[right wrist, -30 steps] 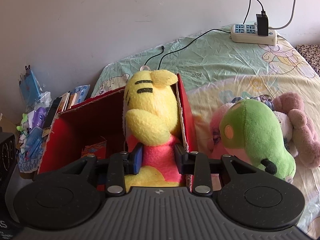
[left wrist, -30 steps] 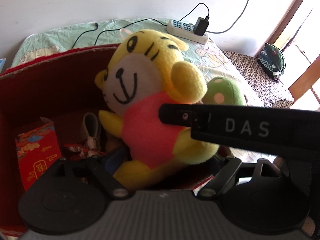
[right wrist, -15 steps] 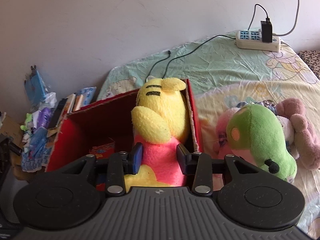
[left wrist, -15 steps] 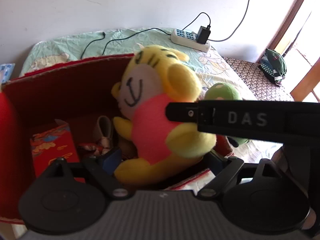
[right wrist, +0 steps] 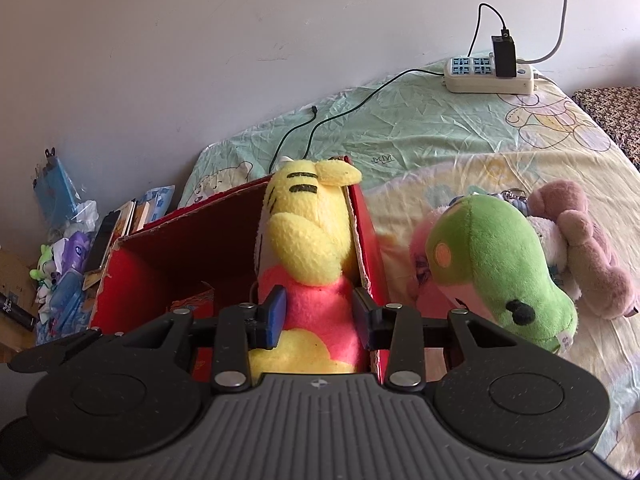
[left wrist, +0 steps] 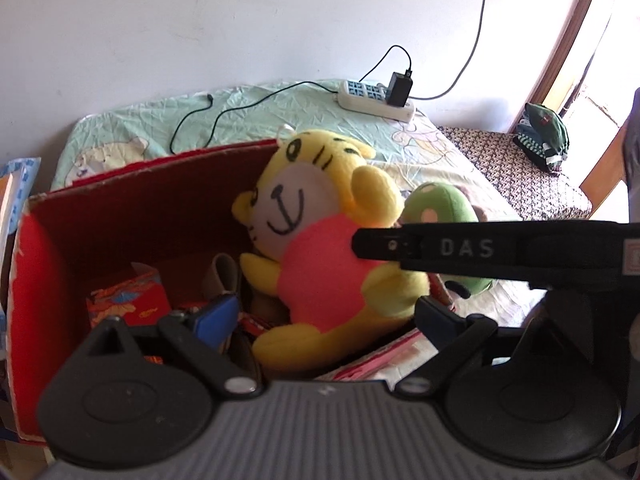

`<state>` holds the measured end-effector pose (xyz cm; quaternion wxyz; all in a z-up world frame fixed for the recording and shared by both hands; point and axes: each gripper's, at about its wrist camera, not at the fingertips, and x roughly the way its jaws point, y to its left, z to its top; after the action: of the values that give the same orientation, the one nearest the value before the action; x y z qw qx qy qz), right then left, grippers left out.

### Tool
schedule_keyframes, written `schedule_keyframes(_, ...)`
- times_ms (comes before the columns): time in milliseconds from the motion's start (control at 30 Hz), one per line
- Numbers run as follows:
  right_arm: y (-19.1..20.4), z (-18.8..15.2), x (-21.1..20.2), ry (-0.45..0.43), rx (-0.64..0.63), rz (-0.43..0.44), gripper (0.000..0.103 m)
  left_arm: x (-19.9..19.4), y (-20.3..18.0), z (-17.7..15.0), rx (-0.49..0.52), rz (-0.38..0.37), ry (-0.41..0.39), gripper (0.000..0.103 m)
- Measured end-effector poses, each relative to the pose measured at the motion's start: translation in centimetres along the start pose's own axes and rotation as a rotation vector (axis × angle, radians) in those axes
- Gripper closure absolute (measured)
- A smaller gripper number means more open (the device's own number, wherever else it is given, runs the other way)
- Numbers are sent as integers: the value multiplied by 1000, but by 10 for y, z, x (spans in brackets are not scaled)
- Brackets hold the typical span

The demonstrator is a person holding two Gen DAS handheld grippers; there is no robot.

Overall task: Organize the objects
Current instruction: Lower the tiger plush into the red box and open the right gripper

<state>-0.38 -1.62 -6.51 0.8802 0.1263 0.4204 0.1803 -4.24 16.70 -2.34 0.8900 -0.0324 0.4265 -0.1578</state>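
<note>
Right wrist view: the right gripper has its two blue pads pressed into the pink belly of the tiger, jaws narrowed to the width of the squashed plush, so it has the toy in hand. The tiger stands upright in the right-hand end of the red box, its back against the box's right wall, head above the rim.

In the left wrist view the left gripper hangs over the near edge of the box with jaws wide apart and nothing between them; the tiger's foot lies between the pads but untouched. On the box floor there are a small red carton and some other bits I cannot make out.

The step in hand looks like seating the tiger in the box. To do it well, lower it until its base rests on the floor beside the carton, then spread the pads fully before backing out, so that the plush does not cling and lift. Draw straight back, clear of the right wall.

The green plush and a pink one lie on the bed just outside, probably next.
</note>
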Motion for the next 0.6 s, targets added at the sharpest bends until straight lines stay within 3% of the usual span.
schedule_keyframes(600,1,-25,-27,-49,64,-21,64,-5,-3,-11,61,119,73,7)
